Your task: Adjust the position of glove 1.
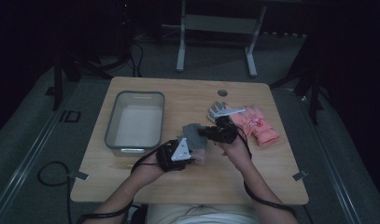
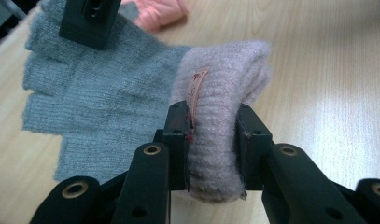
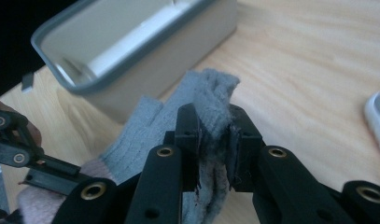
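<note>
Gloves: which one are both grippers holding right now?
The grey glove with the pale pink cuff, left gripper on that cuff. The orange-pink gloves lie untouched on the table.

no legible text; only an unreadable small tag [image 2: 197, 88] on the glove cuff [image 2: 225, 107]

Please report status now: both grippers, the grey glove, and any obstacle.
Left hand-held gripper shut on pinkish cuff. Right hand-held gripper shut on finger end of grey glove. Glove held between both, above table. Grey bin beside it, nothing blocking.
</note>
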### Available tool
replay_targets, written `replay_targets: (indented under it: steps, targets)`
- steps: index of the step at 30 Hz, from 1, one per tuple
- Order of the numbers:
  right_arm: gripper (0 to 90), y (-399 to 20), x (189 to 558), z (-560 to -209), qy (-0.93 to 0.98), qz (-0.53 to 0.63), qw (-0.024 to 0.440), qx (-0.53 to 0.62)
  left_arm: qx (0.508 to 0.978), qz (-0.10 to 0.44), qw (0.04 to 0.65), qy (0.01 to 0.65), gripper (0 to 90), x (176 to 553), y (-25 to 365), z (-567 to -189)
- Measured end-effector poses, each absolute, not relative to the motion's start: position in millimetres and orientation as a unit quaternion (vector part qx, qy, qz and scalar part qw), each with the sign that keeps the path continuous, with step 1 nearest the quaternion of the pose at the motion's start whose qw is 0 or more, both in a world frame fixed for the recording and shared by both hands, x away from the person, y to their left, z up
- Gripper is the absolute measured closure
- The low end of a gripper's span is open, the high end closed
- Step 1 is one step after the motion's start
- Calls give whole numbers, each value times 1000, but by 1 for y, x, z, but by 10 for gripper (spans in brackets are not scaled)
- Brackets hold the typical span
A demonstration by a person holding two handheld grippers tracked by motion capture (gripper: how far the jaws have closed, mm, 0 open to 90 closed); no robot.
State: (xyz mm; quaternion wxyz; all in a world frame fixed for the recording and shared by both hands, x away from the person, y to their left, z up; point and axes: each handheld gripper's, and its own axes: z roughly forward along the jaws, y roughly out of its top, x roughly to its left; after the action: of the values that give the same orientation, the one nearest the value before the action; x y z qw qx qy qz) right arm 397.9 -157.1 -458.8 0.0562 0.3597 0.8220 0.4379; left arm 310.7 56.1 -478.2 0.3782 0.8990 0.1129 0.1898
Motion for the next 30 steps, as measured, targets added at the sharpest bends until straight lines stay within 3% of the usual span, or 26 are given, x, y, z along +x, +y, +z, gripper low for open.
replay_targets:
  steps: [30]
  targets:
    - [774, -86, 439, -397, 833, 449, 69, 314, 906, 221, 336, 131, 701, 340, 115, -416]
